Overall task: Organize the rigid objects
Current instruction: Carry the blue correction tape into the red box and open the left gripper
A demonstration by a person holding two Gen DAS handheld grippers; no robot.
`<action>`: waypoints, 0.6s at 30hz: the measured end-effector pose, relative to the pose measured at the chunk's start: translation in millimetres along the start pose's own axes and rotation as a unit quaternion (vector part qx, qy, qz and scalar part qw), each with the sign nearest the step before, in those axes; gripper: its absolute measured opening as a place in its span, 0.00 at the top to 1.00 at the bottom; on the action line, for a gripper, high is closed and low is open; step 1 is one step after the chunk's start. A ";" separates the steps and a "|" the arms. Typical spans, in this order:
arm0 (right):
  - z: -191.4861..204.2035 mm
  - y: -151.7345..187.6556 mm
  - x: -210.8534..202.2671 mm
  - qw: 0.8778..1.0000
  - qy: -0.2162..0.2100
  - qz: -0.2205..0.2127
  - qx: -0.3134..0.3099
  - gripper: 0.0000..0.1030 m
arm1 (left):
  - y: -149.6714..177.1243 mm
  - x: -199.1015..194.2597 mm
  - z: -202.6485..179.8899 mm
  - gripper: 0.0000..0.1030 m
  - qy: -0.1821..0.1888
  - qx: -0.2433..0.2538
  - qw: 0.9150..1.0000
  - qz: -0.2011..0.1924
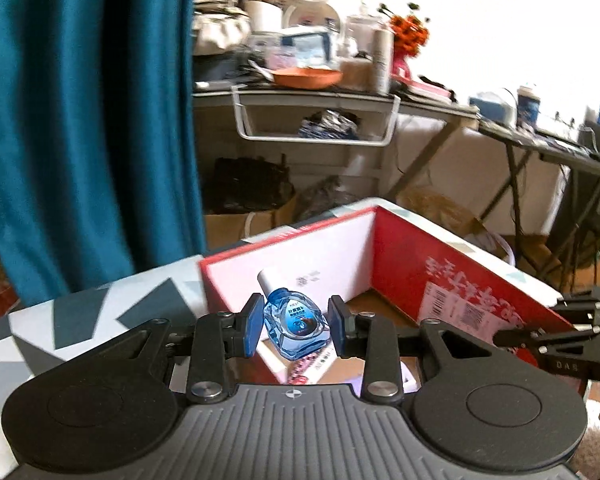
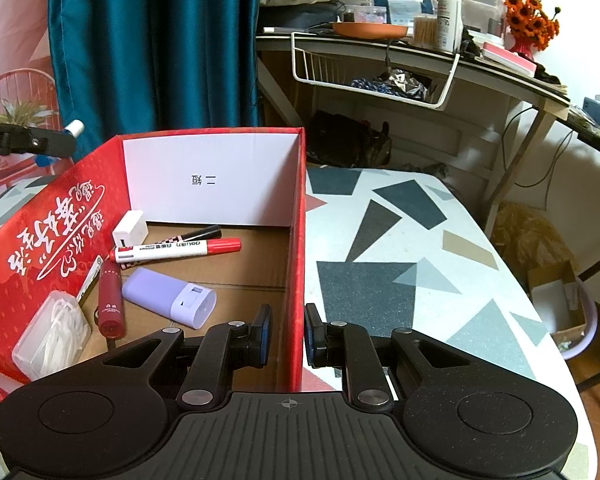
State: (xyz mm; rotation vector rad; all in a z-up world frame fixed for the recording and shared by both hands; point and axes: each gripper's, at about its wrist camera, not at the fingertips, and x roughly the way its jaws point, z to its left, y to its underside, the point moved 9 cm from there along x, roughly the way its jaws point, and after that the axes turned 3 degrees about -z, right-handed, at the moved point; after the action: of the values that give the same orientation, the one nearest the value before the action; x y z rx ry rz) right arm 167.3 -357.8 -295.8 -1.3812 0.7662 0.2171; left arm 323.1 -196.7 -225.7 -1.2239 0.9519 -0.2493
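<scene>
A small blue eye-drop bottle [image 1: 294,326] with a white cap hangs above the open red cardboard box [image 1: 412,264], and my left gripper [image 1: 297,326] is shut on it. The bottle's white cap [image 2: 75,126] also shows at the far left of the right wrist view. My right gripper [image 2: 288,336] is shut on the top edge of the box's right wall [image 2: 296,240]. On the box floor lie a red marker [image 2: 176,250], a black pen [image 2: 200,234], a white charger cube [image 2: 130,227], a dark red tube [image 2: 110,300], a lilac case [image 2: 168,298] and a clear plastic case [image 2: 52,336].
The box stands on a table with a grey and white geometric cloth [image 2: 380,280]. A teal curtain [image 2: 152,48] hangs behind it. A cluttered desk with a white wire basket [image 2: 376,72] stands at the back, and a lilac bin [image 2: 576,320] sits on the floor to the right.
</scene>
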 end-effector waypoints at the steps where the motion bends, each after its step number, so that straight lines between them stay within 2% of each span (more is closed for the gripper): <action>1: 0.0 0.0 0.0 1.000 0.000 0.000 0.000 0.84 | 2.8 2.0 -2.7 0.65 0.007 0.005 1.000 0.005; 13: -0.9 0.3 -0.4 1.000 -0.003 -0.002 0.007 0.84 | 31.0 26.0 -16.6 0.64 0.024 0.049 0.996 0.067; 18: -0.8 0.1 -0.4 1.000 -0.004 -0.002 0.008 0.84 | 33.9 28.2 -16.2 0.64 0.024 0.054 0.996 0.071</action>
State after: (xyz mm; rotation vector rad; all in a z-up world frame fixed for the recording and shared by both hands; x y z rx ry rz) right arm 166.7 -358.4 -295.7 -1.3666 0.7577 0.2127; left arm 317.8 -213.1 -269.5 -1.0509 1.0497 -0.2147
